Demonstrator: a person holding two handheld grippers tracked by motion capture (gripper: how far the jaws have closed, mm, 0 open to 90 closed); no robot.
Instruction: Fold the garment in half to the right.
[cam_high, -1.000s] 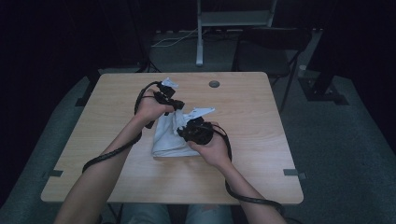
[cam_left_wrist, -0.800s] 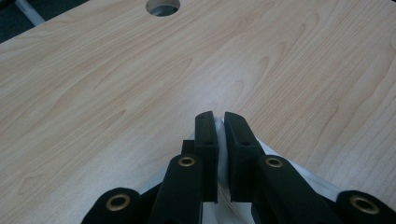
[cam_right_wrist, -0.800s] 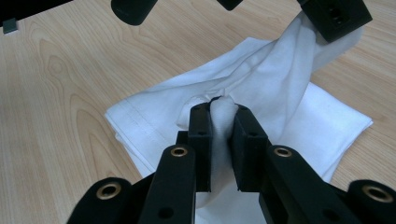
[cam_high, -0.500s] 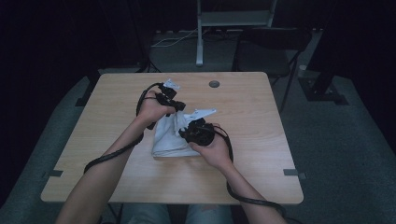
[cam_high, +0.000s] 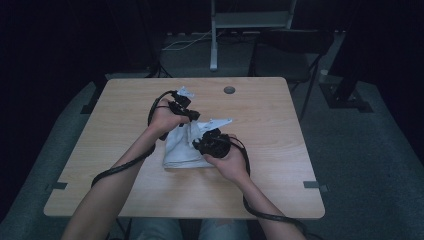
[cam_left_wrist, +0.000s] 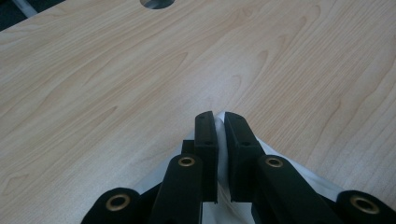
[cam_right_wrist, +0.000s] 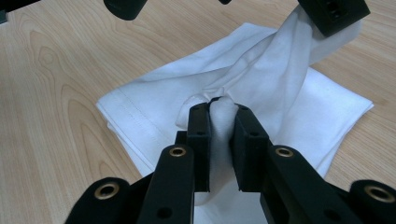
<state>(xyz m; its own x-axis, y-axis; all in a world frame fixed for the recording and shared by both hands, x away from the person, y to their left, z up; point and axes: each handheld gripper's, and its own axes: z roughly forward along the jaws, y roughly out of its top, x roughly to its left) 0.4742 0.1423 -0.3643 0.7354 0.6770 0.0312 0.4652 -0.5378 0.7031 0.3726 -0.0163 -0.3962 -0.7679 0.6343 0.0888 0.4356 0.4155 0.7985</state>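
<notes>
The left tongs (cam_left_wrist: 219, 123) are pressed together on a thin fold of the white cloth (cam_right_wrist: 261, 93); in the left gripper view the fabric shows as a narrow strip between the two black jaws and spreads out below them. The right tongs (cam_right_wrist: 223, 112) pinch a thicker bunch of the same cloth, a rounded wad of fabric that bulges up between the jaws in the right gripper view.

From that wad a twisted band of cloth runs up and to the right toward the left tongs (cam_right_wrist: 334, 16), seen at the top edge of the right gripper view, where the fabric is lifted off the table. The rest of the cloth lies folded and flat on the table (cam_high: 280, 150) beneath, with a stitched hem along its left edge.

In the high view the left tongs (cam_high: 184, 107) sit at the far end of the cloth (cam_high: 180, 150) and the right tongs (cam_high: 212, 142) at its right side, close to each other. The cloth lies near the middle of the light wooden table. A round grey grommet (cam_high: 229, 90) is set in the tabletop near the far edge, well apart from the cloth. Black cables trail from both grippers back along the person's forearms.
</notes>
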